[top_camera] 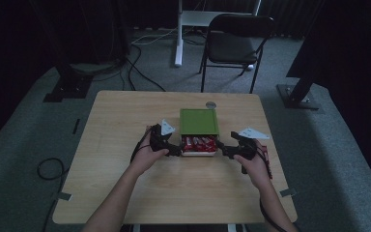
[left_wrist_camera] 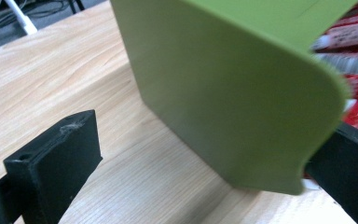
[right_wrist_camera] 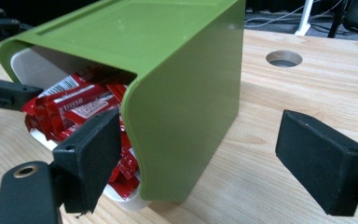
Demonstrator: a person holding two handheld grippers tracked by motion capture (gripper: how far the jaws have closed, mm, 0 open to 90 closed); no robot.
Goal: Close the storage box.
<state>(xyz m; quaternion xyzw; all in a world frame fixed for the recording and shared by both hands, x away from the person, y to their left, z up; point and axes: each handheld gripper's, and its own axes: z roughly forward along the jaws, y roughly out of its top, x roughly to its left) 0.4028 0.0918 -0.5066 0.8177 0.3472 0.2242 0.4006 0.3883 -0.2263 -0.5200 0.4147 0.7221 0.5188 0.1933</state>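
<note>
A green box [top_camera: 199,121] lies on the wooden table [top_camera: 125,125], and its white drawer [top_camera: 198,152] is slid partly out toward me, full of red snack packets [top_camera: 199,142]. My left gripper [top_camera: 175,149] is at the drawer's left front corner. In the left gripper view it is open [left_wrist_camera: 200,172], its jaws astride the green shell's [left_wrist_camera: 223,93] corner. My right gripper [top_camera: 223,150] is at the right front corner, also open [right_wrist_camera: 205,161]. Its jaws stand on either side of the shell's [right_wrist_camera: 186,102] side wall, one jaw in front of the packets [right_wrist_camera: 74,105].
A red packet [top_camera: 266,159] lies on the table by my right hand. A round cable hole [top_camera: 211,104] sits behind the box. Beyond the table stand a black chair [top_camera: 236,38] and a white desk leg [top_camera: 178,34], with cables on the floor.
</note>
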